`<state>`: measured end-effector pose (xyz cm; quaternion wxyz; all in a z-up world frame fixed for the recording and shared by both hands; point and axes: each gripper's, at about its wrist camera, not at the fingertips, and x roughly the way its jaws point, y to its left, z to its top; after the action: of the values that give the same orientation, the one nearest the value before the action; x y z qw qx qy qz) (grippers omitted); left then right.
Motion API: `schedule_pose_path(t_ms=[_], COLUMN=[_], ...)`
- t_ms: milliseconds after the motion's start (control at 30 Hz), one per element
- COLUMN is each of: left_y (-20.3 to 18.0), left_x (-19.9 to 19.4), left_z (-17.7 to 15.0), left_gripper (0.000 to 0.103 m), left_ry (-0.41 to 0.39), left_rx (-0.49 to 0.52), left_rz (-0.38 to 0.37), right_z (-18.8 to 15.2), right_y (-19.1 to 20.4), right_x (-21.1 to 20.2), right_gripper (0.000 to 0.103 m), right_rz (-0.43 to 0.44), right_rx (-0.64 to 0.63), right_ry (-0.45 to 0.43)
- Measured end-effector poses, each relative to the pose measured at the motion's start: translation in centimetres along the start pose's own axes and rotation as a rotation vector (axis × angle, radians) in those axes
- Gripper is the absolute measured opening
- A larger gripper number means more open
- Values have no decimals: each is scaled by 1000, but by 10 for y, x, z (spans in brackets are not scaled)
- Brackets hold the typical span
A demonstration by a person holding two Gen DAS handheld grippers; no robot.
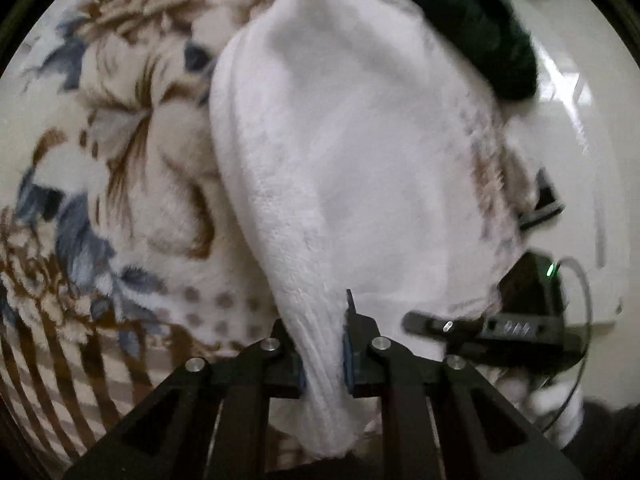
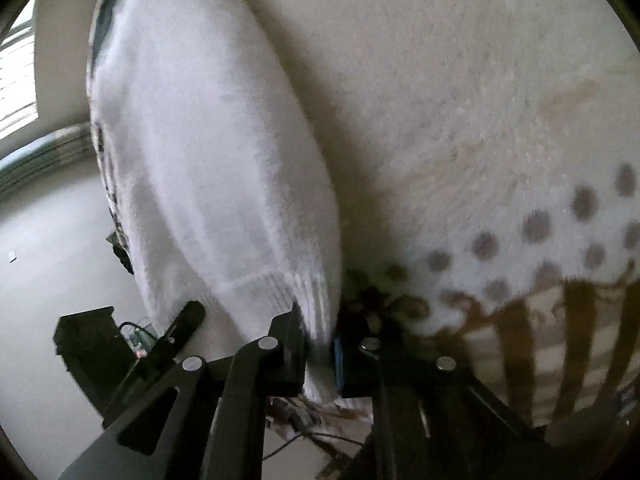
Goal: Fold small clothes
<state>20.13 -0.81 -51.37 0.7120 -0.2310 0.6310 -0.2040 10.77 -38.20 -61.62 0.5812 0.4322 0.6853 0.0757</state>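
A white fluffy knit garment (image 1: 352, 152) hangs stretched in the air above a patterned blanket. My left gripper (image 1: 325, 354) is shut on its ribbed edge, the cloth pinched between both pads. In the right wrist view the same white garment (image 2: 208, 160) runs up from my right gripper (image 2: 320, 348), which is shut on another part of the ribbed hem. The right gripper (image 1: 516, 328) also shows at the right of the left wrist view. The left gripper (image 2: 168, 336) shows at the lower left of the right wrist view. A dark green cloth (image 1: 476, 20) lies beyond the garment's far end.
A plush blanket (image 1: 100, 168) with brown and blue flowers, grey dots and brown stripes covers the surface below; it also fills the right wrist view (image 2: 500, 128). Pale glossy floor (image 1: 576, 128) lies to the right. A window with blinds (image 2: 18, 76) is at far left.
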Motion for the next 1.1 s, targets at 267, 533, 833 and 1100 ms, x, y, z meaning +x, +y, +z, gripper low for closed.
schedule_pose_path(t_ms=[267,533,833,1100], left_y=[-10,-27,16,16], left_x=[-94,-72,21,18], left_z=[60,193,360,361], left_gripper=[11,11,64,68], left_ry=[-193,-236,-202,-233], left_rx=[-107,-206,-359,-94], left_rz=[-219,-393,-477,-148], right_z=[-9,93,287,282], right_y=[56,144,212,190], right_x=[-92,-162,-119,-131], right_gripper=[10,10,24,58], right_rz=[181,310,191,-2], right_rx=[-99,-120,-60,-167], right_ry=[-143,-319,-379,-481])
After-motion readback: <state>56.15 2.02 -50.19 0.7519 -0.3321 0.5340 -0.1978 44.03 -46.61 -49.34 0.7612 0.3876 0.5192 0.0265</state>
